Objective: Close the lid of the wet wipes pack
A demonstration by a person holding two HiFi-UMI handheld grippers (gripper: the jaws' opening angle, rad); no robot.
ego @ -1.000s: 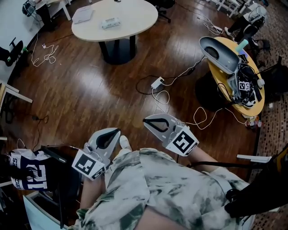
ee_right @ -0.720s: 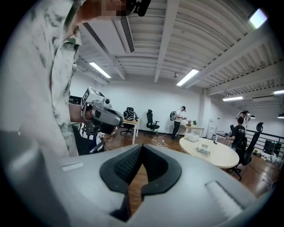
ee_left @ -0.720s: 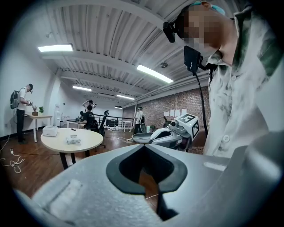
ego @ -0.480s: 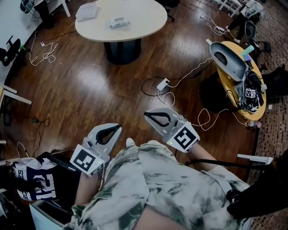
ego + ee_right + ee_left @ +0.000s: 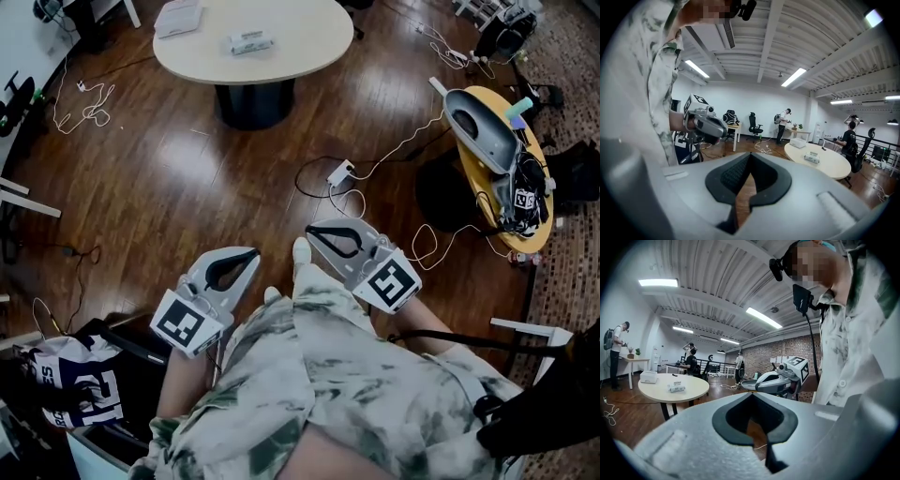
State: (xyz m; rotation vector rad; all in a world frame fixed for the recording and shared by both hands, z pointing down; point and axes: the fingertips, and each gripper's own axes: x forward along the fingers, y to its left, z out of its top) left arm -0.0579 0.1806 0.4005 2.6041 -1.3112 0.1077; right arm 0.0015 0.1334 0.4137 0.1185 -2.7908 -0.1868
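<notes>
The left gripper (image 5: pixel 252 253) and right gripper (image 5: pixel 312 232) are being held over the floor (image 5: pixel 187 178), jaws pressed together on nothing. The pack (image 5: pixel 251 41) is lying mid-table (image 5: pixel 314 42), well apart from both.

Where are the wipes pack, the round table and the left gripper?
wipes pack (image 5: pixel 250 41): head view, its top face
round table (image 5: pixel 309 39): head view, bare tabletop
left gripper (image 5: pixel 253 253): head view, at jaw tips

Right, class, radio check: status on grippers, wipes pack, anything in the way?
Left gripper, right gripper shut, empty, at waist. Wet wipes pack far off on round table, lid unreadable. Loose cables on floor ahead.
</notes>
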